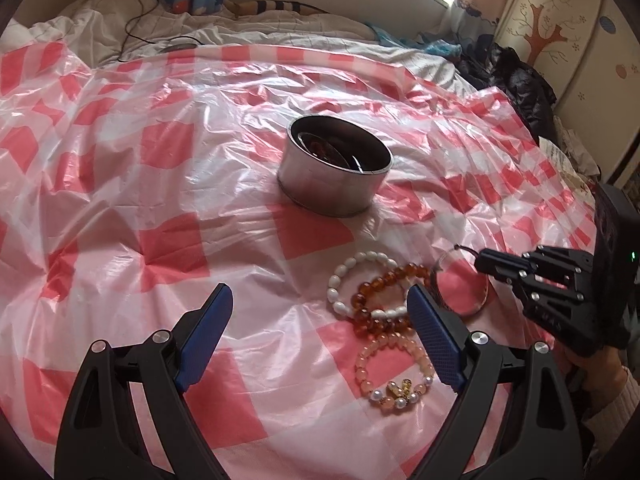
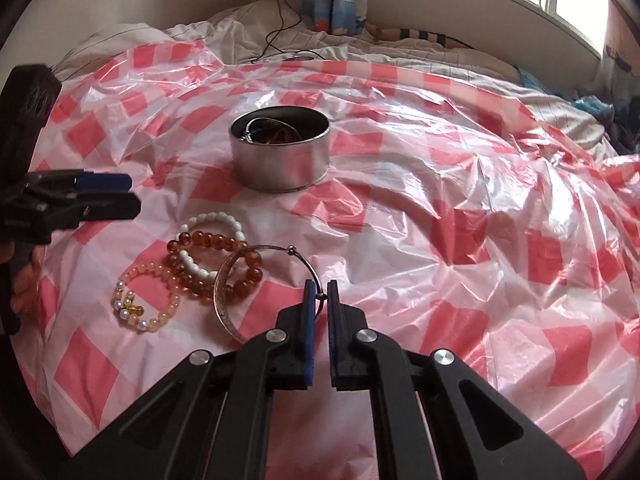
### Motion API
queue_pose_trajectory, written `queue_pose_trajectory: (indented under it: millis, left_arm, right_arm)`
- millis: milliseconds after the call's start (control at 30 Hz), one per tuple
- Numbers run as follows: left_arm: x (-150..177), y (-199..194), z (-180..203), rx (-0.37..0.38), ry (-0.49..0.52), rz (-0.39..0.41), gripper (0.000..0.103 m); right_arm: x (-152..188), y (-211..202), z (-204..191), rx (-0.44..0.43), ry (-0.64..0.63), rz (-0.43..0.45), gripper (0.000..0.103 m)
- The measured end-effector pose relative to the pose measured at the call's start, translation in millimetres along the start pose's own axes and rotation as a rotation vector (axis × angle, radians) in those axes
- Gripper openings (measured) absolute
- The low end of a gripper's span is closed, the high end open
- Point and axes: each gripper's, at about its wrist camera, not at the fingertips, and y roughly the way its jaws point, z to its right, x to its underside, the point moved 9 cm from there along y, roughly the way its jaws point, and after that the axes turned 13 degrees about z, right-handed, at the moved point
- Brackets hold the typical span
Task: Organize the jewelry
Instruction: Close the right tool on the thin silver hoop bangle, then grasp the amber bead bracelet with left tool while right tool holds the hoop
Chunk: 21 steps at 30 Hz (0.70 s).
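Right gripper (image 2: 321, 294): jaws clamped on thin wire of silver bangle (image 2: 224, 300), which leans on amber bead bracelet (image 2: 208, 240). Left gripper (image 1: 320, 312): jaws wide apart, nothing between, hovering over checked plastic sheet (image 1: 160, 160). White bracelet (image 1: 344, 280) and pink bracelet (image 1: 384, 360) lie nearby. Metal tin (image 2: 280, 152) beyond (already holds jewelry)

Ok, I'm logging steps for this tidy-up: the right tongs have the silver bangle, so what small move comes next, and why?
Probably lift the silver bangle straight up. The right tongs are shut on its thin wire side, but its broad band overlaps the amber bead bracelet, so dragging sideways could pull the beads along. Once clear, it could go to the metal tin, which already holds jewelry.
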Motion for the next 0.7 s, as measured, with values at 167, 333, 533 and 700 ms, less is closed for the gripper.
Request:
queue_pose_trajectory:
  millis: [167, 333, 533, 700]
  left_arm:
    - [14.7, 15.7, 22.0, -0.008, 0.105, -0.041, 0.085]
    - [16.8, 22.5, 31.1, -0.021, 0.134, -0.030, 0.085]
    - [15.6, 28.7, 33.0, -0.034, 0.135, -0.015, 0.067]
    - [22.3, 33.6, 33.3, -0.012, 0.140, -0.051, 0.010]
  right_arm:
    - [1.6, 1.1, 1.8, 0.005, 0.017, -0.004, 0.006]
    - [2.2, 1.8, 2.5, 0.000, 0.030, -0.007, 0.006]
    - [4.6, 5.1, 3.7, 0.000, 0.043, -0.020, 0.007]
    - [8.6, 9.5, 4.2, 0.005, 0.044, -0.038, 0.007]
